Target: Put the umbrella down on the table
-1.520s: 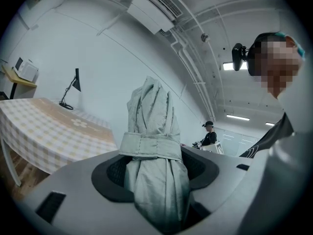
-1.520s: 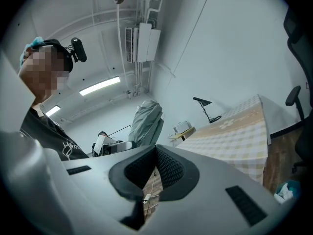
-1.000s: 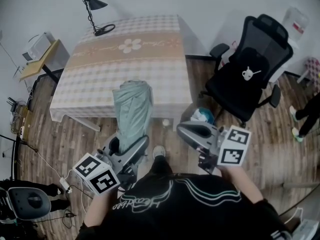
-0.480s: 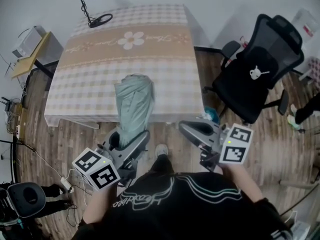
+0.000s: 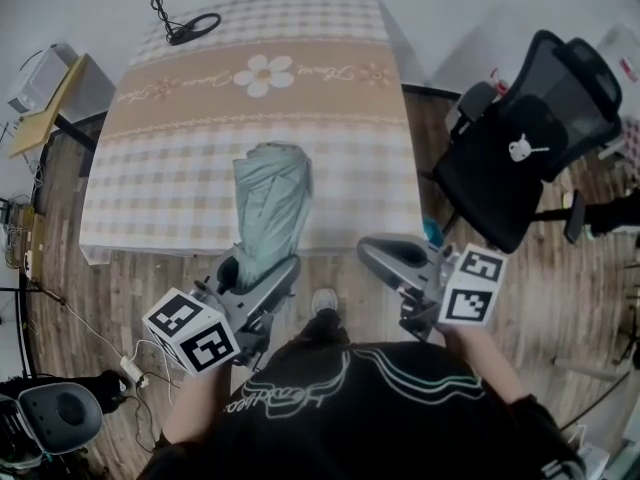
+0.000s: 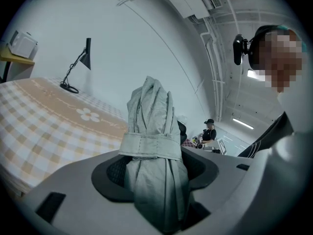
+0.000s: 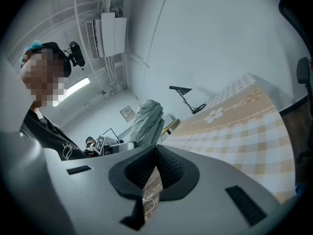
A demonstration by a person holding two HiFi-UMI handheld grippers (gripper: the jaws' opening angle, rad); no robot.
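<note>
Wooden floor (image 5: 130, 288) surrounds a tabletop (image 5: 150, 168) that is covered with a checked cloth with a beige band and a flower pattern. At its far corner stands a black lamp (image 5: 185, 28), and to the right of the tabletop there is a black office chair (image 5: 520, 158).

The person holds the left hand-held gripper (image 5: 262, 278) just before the near edge of the tabletop. Its jaws are closed on the lower part of the umbrella (image 5: 268, 203), one jaw on each side. The umbrella is folded, grey-green, and wrapped by a strap (image 6: 149, 146) of the same cloth. From the jaws it reaches forward and upward over the near part of the tabletop. In the left gripper view its tip is in the air, so it does not lie on the cloth.

The right hand-held gripper (image 5: 375, 253) is apart from the umbrella, to the right of it, near the tabletop's front corner. Its jaws are together, only a thin slit shows between the pads, and nothing is in them.
</note>
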